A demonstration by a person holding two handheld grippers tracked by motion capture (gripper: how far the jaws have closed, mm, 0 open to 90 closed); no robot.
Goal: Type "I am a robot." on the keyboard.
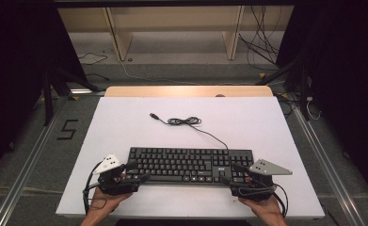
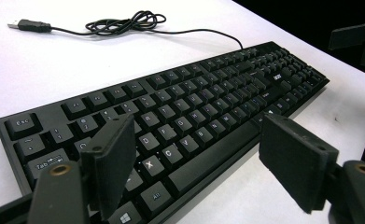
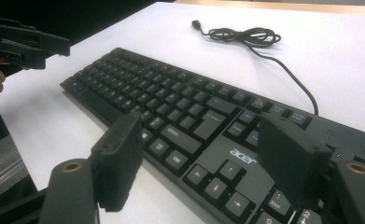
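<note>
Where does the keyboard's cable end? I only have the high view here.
Observer: The cable ends in a loose USB plug, lying flat on the white table, connected to nothing.
Operator: Is my left gripper over the keys?
Observer: Yes; the left gripper is open, its jaws straddling the front edge of the keyboard near the X and C keys.
Operator: And the right?
Observer: The right gripper is open too, over the arrow keys beside the acer logo.
</note>
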